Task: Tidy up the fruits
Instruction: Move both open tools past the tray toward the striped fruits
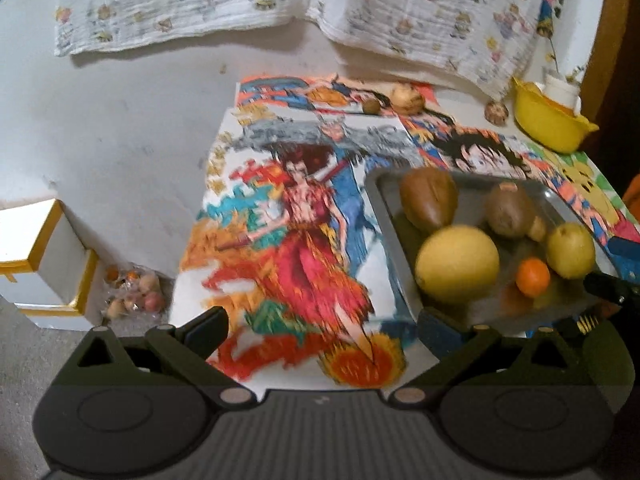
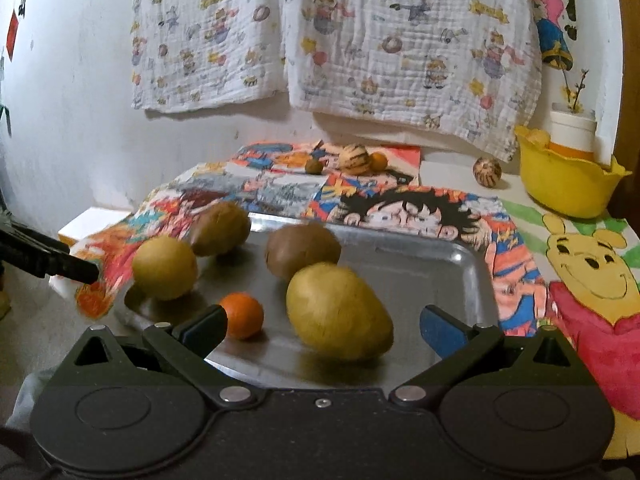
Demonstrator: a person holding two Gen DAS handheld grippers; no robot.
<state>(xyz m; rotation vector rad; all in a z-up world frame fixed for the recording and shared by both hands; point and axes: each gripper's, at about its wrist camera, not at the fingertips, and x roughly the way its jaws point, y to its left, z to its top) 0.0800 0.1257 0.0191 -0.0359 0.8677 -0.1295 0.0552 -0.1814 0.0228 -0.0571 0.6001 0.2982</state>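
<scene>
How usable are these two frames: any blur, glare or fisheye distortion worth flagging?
Left wrist view: motion smear across the printed poster and the fruit on the metal tray; the dark fisheye rim cuts the corners. Right wrist view: sharper background, but the large yellow fruit and small orange are soft; the tray shows dull reflections without blown glare; the hanging cloth bows with lens distortion.

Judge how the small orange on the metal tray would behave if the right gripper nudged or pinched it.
The orange looks nearly round and sits loose on the smooth metal tray, so a nudge would probably send it rolling. It is the smallest fruit there, likely light. The right gripper stands open, far wider than the orange, so an off-centre pinch might squirt it sideways.
</scene>
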